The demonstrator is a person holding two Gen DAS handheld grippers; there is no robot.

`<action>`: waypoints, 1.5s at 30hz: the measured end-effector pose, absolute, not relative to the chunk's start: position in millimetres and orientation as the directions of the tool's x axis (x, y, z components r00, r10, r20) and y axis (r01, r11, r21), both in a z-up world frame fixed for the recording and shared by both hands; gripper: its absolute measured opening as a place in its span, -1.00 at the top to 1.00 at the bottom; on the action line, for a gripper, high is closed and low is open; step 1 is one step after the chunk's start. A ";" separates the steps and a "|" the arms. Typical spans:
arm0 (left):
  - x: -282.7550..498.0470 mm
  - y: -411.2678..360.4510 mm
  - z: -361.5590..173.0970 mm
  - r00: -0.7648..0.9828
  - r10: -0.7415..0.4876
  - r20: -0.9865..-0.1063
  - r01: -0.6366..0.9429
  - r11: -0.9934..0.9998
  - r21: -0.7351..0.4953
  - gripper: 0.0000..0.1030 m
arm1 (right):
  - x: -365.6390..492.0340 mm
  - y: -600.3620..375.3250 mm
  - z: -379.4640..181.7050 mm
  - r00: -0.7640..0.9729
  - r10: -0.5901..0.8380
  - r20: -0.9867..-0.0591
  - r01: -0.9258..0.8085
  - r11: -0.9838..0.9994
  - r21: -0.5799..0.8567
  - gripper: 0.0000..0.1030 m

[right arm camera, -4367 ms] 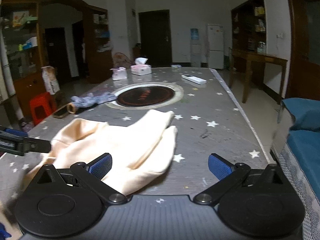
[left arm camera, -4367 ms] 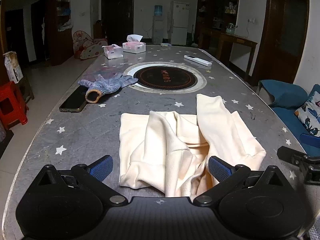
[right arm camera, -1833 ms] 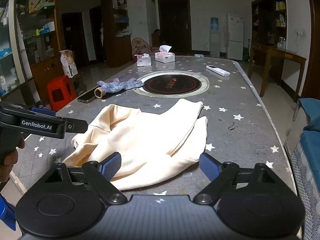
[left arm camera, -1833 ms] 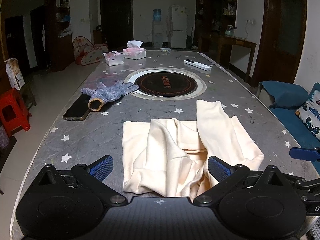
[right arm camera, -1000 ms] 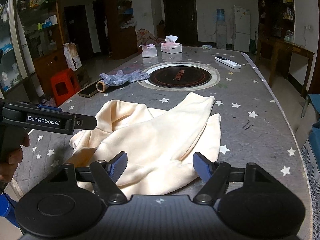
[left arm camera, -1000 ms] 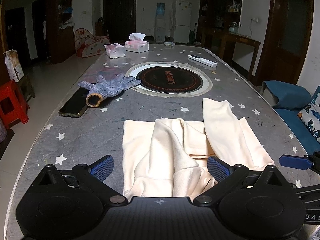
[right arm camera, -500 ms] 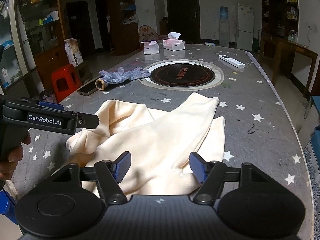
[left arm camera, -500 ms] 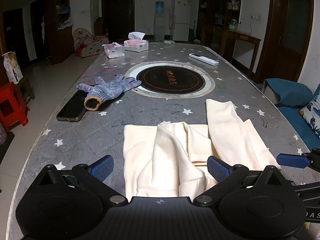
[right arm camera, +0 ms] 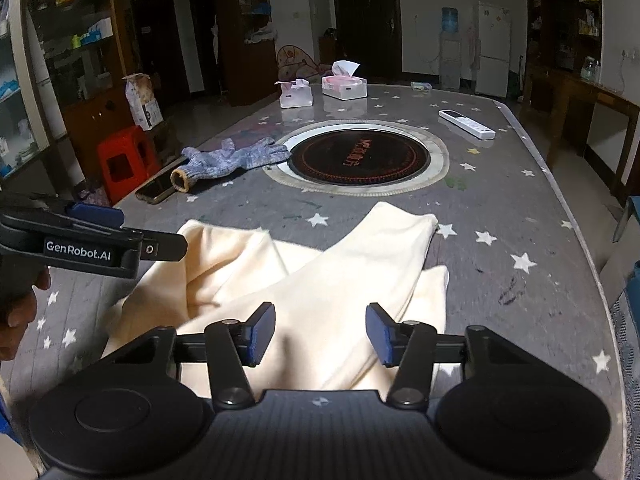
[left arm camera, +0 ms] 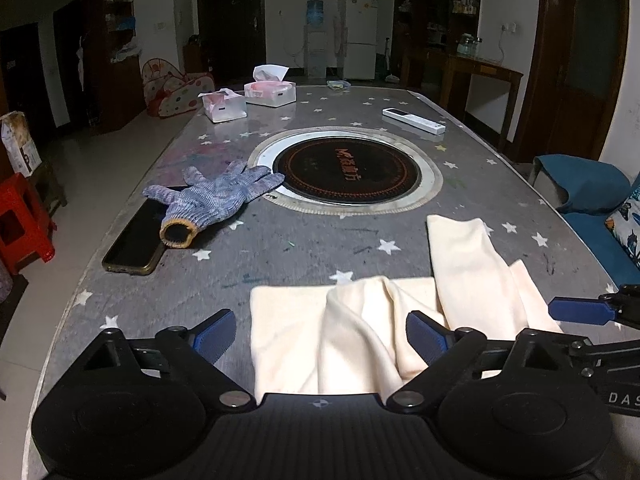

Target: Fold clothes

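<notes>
1. Left gripper [left arm camera: 320, 338]: jaws wide, closing; cream garment [left arm camera: 360, 328] lies between, not gripped.
2. Garment rumpled on the table [left arm camera: 288, 248], nearer than the round hob [left arm camera: 348, 172].
3. Right gripper [right arm camera: 320, 334]: jaws half-open, closing over garment folds, pads not pressing.

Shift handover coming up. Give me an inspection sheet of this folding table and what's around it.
Surface: grey star-print table, round black cooktop set into it.
Job's things: cream garment, loosely heaped at the near edge, one long part reaching toward the cooktop.
Clutter: knit glove lying partly on a phone; two tissue boxes; white remote.
Grippers: left tongs wide, closing, garment below, not pinched; right tongs closing, pads not pressing the cloth.
Cables: nothing seen on the table.
Surroundings: red stool, fridge, blue sofa, dark shelving.
</notes>
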State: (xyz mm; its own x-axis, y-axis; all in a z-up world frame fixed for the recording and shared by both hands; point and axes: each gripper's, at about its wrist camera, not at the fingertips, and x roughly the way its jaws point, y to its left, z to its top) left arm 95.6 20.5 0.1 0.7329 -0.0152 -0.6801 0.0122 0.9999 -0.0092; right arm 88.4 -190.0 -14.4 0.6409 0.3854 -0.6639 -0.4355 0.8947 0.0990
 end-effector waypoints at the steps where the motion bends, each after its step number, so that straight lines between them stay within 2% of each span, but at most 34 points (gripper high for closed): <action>1: 99.9 21.8 -0.5 0.731 -0.016 -0.682 0.012 1.000 -0.012 -0.78 | 92.7 -190.0 -15.0 0.638 0.386 -0.666 -0.432 0.896 0.105 0.09; 4: 113.1 25.5 -2.6 0.726 -0.022 -0.688 0.012 1.000 -0.019 -0.75 | 106.8 -189.5 -18.2 0.631 0.385 -0.673 -0.427 0.897 0.113 0.20; 13: 149.4 28.2 -18.1 0.684 -0.068 -0.726 0.051 0.998 -0.045 -0.63 | 149.2 -184.6 -28.1 0.614 0.377 -0.694 -0.409 0.903 0.129 0.28; 19: 161.5 26.2 -33.3 0.648 -0.083 -0.758 0.078 0.996 -0.042 -0.42 | 176.9 -178.4 -36.8 0.598 0.365 -0.713 -0.401 0.907 0.127 0.28; 24: 161.7 23.2 -38.6 0.638 -0.089 -0.765 0.095 0.995 -0.036 -0.15 | 197.4 -171.3 -43.2 0.588 0.355 -0.727 -0.400 0.909 0.121 0.28; 29: 161.0 21.6 -41.9 0.635 -0.090 -0.767 0.114 0.993 -0.022 -0.01 | 213.1 -163.7 -51.8 0.581 0.335 -0.742 -0.392 0.914 0.106 0.26; 39: 158.5 21.1 -40.8 0.644 -0.092 -0.760 0.127 0.992 -0.013 0.03 | 223.9 -154.7 -58.7 0.579 0.313 -0.753 -0.395 0.916 0.077 0.25; 45: 154.6 20.7 -39.3 0.650 -0.094 -0.754 0.135 0.991 -0.007 0.03 | 222.1 -145.3 -60.4 0.593 0.275 -0.757 -0.414 0.910 0.006 0.30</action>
State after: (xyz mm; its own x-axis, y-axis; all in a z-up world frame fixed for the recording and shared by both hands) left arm 154.6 20.7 -39.3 0.6498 -0.0943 -0.7542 0.1354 0.9908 -0.0072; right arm 222.1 -145.3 -60.4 0.5931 0.2747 -0.7568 -0.4141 0.9102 0.0059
